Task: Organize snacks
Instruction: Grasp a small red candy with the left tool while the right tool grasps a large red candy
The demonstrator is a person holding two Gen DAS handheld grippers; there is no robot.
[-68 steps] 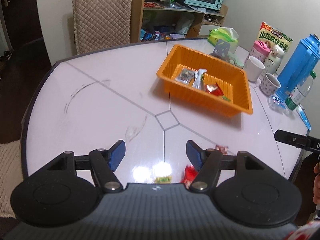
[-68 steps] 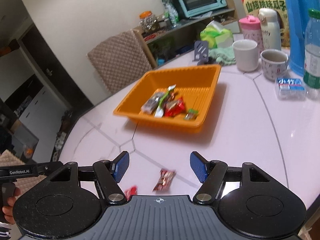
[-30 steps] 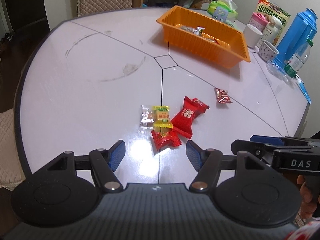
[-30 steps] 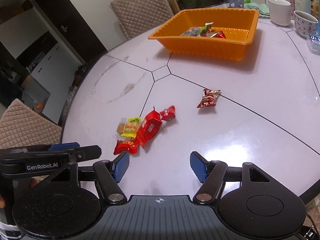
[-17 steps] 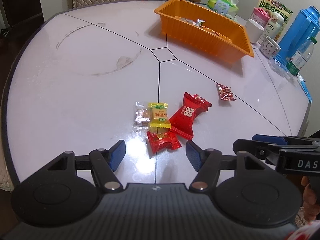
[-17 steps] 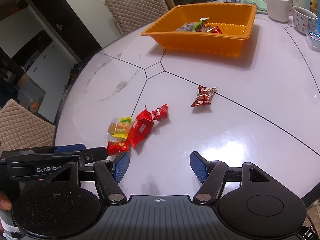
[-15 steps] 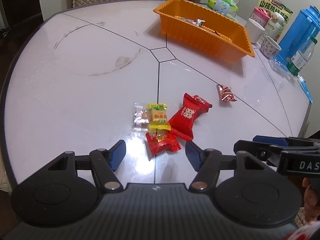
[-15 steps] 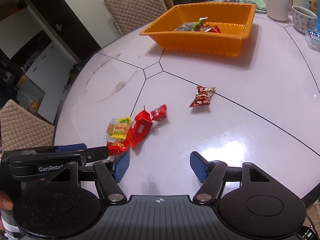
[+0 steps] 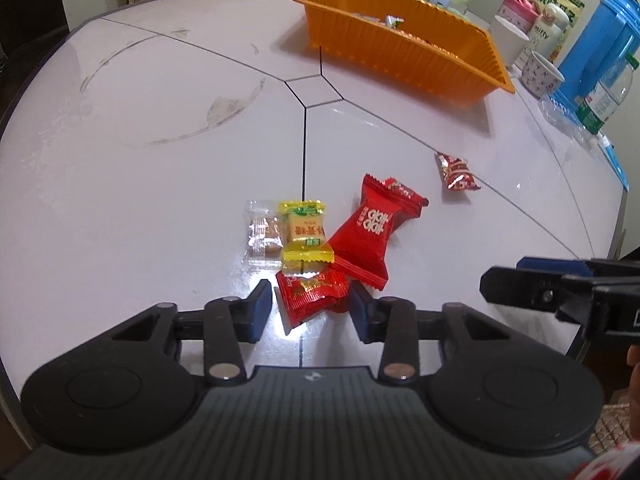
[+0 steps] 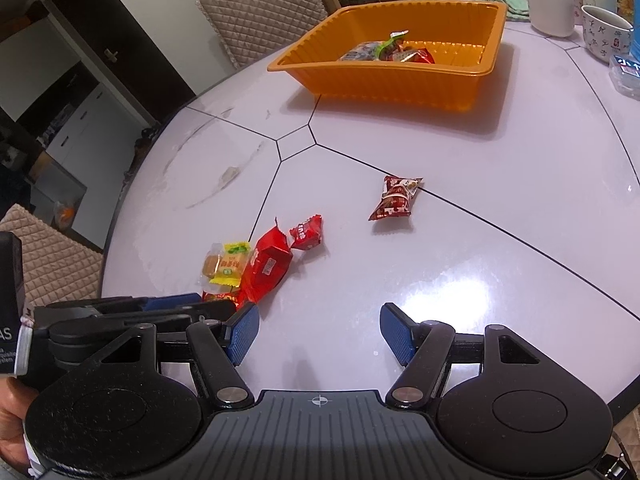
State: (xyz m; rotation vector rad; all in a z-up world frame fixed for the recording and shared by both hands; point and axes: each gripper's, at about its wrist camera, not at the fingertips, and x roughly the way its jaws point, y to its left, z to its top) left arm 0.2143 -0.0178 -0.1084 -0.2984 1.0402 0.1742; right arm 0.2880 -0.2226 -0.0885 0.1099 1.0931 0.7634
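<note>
In the left wrist view, the left gripper (image 9: 312, 310) has just been closing, its blue pads narrow around a small crinkled red snack packet (image 9: 314, 294) on the white table (image 9: 160, 184), whether they press it I cannot tell. In the right wrist view, the right gripper (image 10: 320, 338) hangs wide and empty, well short of the orange plastic tray (image 10: 400, 80).

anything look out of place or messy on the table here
Yes. Several snacks lie loose on the white table rather than in the orange tray: an overlapping heap around a yellow candy and a large red packet, plus one small red packet off alone. Grey ring-shaped smears also mark the tabletop.
</note>
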